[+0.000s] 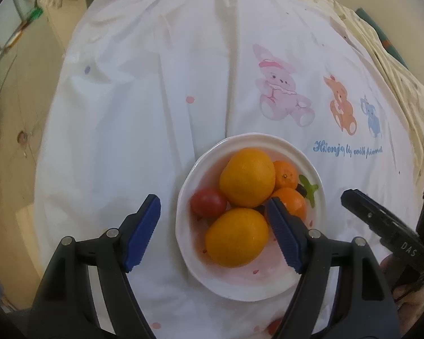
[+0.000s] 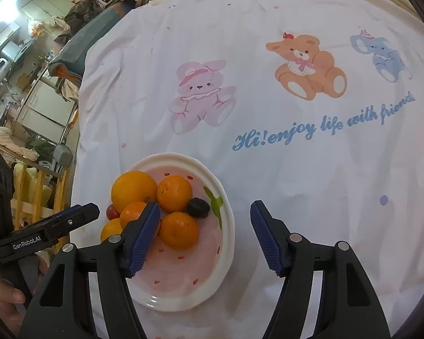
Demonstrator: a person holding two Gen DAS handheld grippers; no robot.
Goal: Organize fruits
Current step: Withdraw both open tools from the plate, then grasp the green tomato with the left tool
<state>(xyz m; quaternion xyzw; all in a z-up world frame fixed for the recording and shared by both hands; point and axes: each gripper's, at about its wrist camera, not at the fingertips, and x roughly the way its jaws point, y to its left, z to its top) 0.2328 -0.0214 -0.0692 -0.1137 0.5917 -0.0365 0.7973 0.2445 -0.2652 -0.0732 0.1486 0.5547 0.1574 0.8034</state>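
1. Hovering over the plate [image 1: 183, 217], the left gripper [image 1: 214, 234] is standing spread, its pads pinching nothing.
2. The right gripper [image 2: 205, 237] is likewise standing spread and empty, its left pad overlapping the plate's edge in view.
3. Lying together on the plate: two large oranges [image 1: 247, 176], three small mandarins [image 2: 173, 193], a red tomato [image 1: 207, 202] and a dark round fruit [image 2: 198, 207].
4. The plate is sitting on a white cartoon-printed sheet [image 2: 296, 169].
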